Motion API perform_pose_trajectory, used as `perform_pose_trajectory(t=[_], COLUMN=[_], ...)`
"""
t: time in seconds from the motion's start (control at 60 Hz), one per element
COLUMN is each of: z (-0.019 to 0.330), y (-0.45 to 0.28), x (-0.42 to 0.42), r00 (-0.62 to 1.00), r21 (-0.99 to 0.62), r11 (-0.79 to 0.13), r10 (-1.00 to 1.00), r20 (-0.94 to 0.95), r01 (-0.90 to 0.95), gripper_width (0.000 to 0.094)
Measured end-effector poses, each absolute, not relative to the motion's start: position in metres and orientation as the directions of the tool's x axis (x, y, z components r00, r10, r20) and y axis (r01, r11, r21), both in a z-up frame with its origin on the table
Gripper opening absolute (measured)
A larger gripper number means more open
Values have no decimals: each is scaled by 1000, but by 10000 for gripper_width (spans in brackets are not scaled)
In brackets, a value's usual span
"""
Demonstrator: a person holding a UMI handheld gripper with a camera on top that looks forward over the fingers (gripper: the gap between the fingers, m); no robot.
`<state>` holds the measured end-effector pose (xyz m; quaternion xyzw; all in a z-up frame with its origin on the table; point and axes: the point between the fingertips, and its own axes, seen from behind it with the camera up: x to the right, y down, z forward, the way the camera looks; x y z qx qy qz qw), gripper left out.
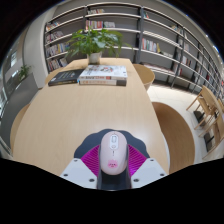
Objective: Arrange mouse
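Note:
A white mouse (113,152) with a pink wheel and pink marking lies lengthwise between my gripper's fingers, over the near end of the light wooden table (70,120). My gripper (113,158) is shut on the mouse. The magenta pads (92,157) press against its left and right sides. The mouse's rear end is hidden behind the gripper body.
At the table's far end lie a stack of books (103,74) and a dark flat notebook (65,76), with a potted plant (95,42) behind them. Bookshelves (150,40) line the back wall. A wooden chair (207,105) stands to the right.

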<state>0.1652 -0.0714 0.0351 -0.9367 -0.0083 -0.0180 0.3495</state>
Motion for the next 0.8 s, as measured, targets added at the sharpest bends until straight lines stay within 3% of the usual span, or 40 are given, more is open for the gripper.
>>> perform_pose_trajectory(t=[0.117, 0.317, 0.45, 0.517, 0.8], z=[-5, -11, -4, 18, 182], y=[-88, -90, -94, -91, -103], x=[162, 164, 183, 178, 122], r00=[1000, 1000, 994, 993, 998], r21=[-596, -596, -553, -571, -758], r11=[-803, -802, -832, -818, -651], r10=[16, 12, -10, 0, -20], r20=[27, 24, 106, 116, 62], r01=[28, 24, 50, 67, 35], gripper_width=[366, 482, 772, 790, 792])
